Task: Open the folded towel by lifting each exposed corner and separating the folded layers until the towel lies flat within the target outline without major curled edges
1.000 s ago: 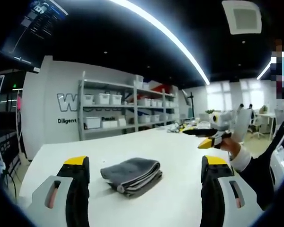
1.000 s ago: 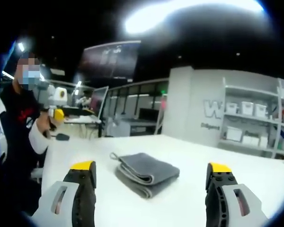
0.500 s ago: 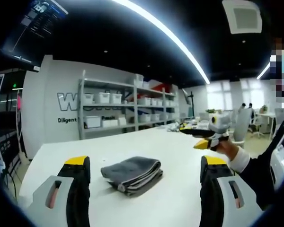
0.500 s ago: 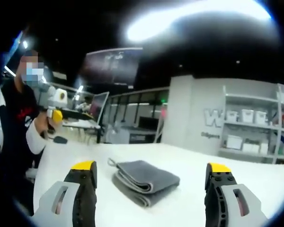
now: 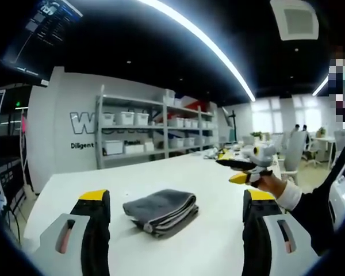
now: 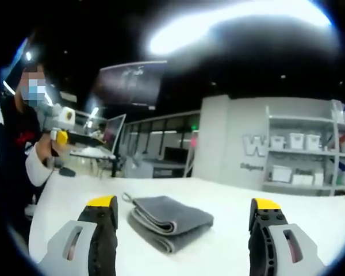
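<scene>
A white table (image 5: pixel 161 178) is bearing the folded grey towel (image 5: pixel 160 210) at its middle, shelving (image 5: pixel 149 135) standing behind. Both the left gripper (image 5: pixel 175 215) and right gripper (image 6: pixel 181 221) are hovering wide apart, holding nothing.

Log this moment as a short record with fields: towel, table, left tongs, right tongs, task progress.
towel: grey towel, folded in layers, lying on the table
table: white table
left tongs: left tongs, open, apart from the towel
right tongs: right tongs, open, apart from the towel
task progress: no corner lifted yet; towel not unfolded
</scene>
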`<state>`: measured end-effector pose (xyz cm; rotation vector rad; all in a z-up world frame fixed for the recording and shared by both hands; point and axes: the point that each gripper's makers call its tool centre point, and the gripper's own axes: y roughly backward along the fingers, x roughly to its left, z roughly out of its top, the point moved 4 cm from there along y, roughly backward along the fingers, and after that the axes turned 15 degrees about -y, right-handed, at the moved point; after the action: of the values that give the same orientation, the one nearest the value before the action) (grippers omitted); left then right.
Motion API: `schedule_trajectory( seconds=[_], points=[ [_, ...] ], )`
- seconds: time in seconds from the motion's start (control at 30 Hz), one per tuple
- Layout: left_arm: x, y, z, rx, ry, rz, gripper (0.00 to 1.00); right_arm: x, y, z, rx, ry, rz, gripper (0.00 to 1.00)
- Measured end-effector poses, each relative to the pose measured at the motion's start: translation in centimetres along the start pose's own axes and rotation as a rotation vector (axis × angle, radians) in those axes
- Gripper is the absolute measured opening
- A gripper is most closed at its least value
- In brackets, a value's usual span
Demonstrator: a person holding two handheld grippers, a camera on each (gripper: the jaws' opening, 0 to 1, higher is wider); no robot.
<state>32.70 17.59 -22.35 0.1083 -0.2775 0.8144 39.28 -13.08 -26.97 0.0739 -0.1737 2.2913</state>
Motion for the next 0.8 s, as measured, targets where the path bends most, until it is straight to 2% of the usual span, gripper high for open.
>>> schedule_trajectory(
  seconds=[0.3, 0.5, 0.8],
  points=[
    [0.3, 0.3, 0.2, -0.013, 0.004, 0.013, 0.94, 0.4, -0.4, -0.6, 0.026, 0.002, 0.014, 0.96],
    [-0.1, 0.3, 0.2, -0.004, -0.002, 0.005, 0.94, 1.7, -1.1, -1.2, 0.050, 0.028, 0.065, 0.98],
    [-0.4, 0.8, 0.8, -0.015, -0.028, 0.016, 0.93, 0.9, -2.0, -2.6, 0.094, 0.021, 0.036, 0.97]
  ],
)
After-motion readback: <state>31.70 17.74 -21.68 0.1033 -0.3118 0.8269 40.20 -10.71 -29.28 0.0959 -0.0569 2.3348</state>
